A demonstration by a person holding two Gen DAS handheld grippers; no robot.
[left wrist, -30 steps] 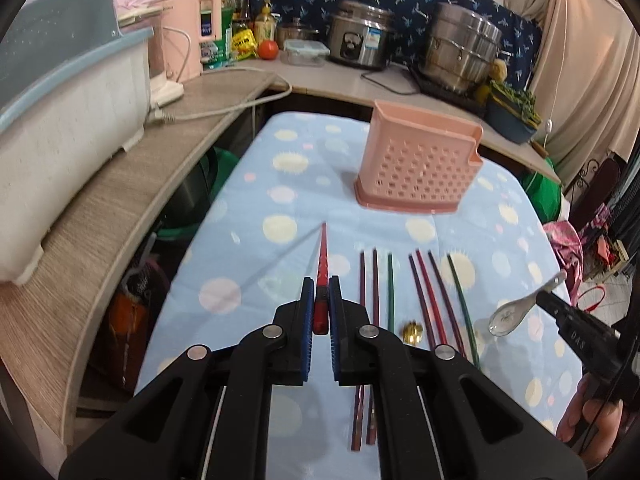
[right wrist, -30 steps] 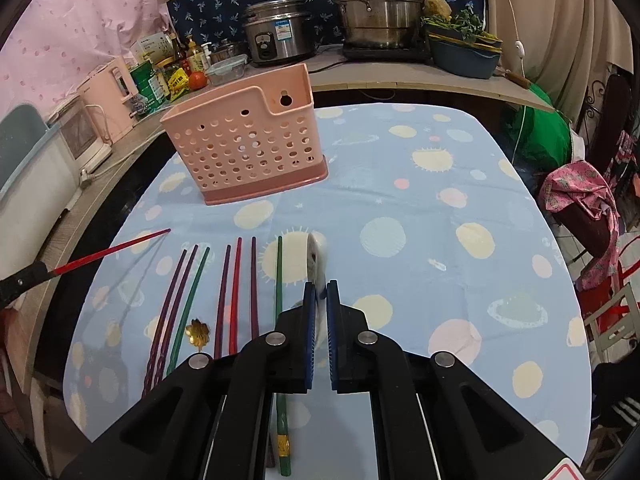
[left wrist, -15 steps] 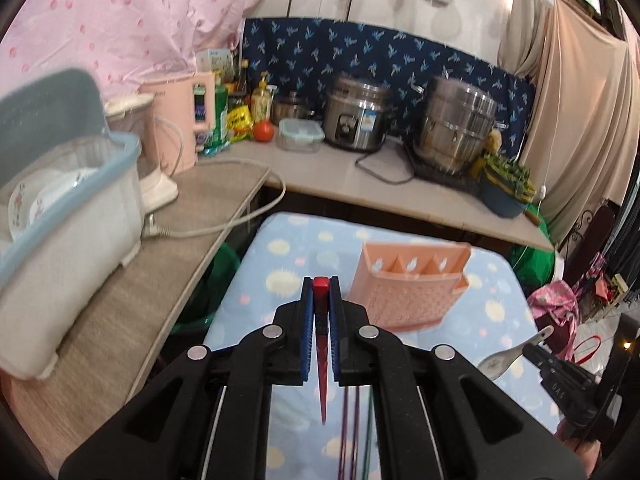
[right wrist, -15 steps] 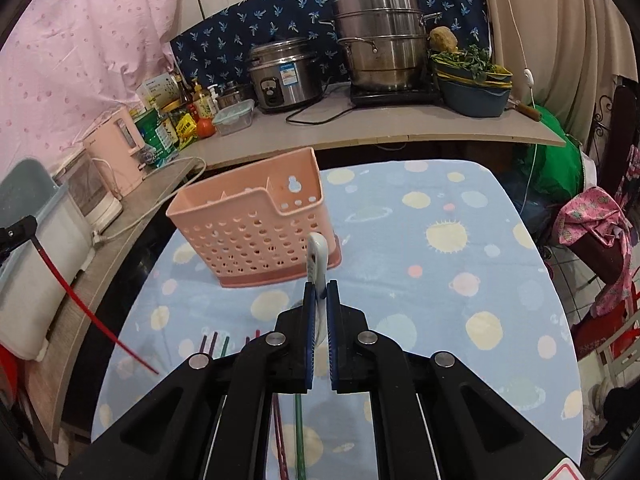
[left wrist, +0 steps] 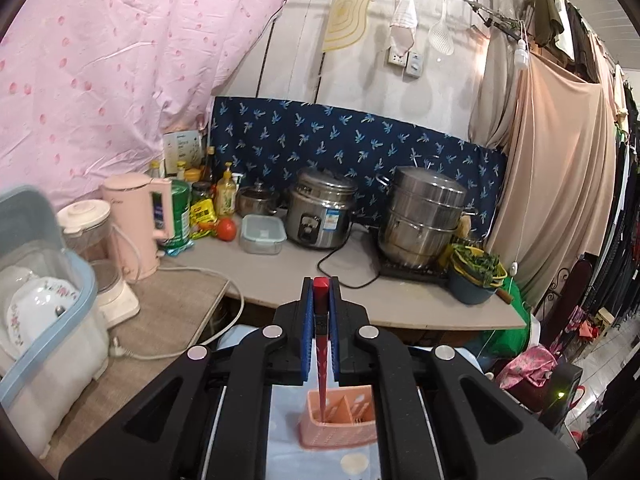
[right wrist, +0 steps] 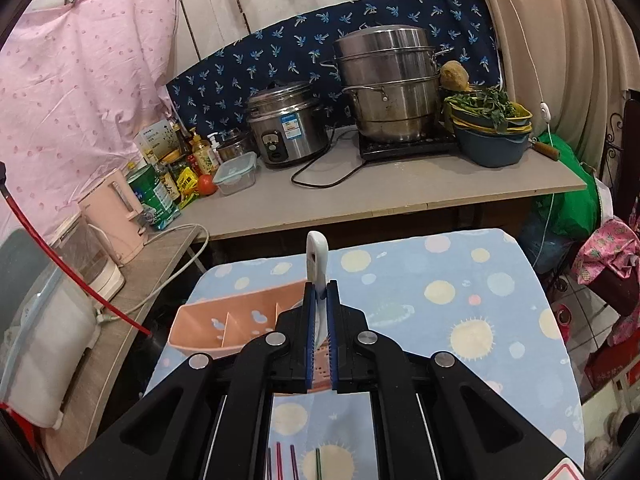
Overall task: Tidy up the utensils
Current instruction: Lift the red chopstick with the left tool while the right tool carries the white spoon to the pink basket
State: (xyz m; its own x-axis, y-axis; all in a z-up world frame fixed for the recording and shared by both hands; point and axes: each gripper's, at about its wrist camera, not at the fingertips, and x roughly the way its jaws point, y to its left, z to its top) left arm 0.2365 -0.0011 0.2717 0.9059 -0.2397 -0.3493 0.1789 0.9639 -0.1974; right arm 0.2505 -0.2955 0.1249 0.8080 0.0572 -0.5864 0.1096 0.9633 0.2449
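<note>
Raised, red chopstick (left wrist: pixel 321 354) now overhangs caddy (left wrist: pixel 340 420) rim.

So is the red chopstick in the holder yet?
Cannot tell. The left claw holds the chopstick with its tip over the holder's left slot, maybe just inside.

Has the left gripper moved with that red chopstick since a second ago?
Yes. The left gripper lifted the red chopstick off the table, tipping it point-down over the pink caddy.

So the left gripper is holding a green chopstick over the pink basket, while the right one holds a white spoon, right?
Not quite: the chopstick in the left gripper is red, not green, as the left wrist view shows. The rest stands: it hangs over the pink basket, and the right gripper holds a white spoon.
</note>
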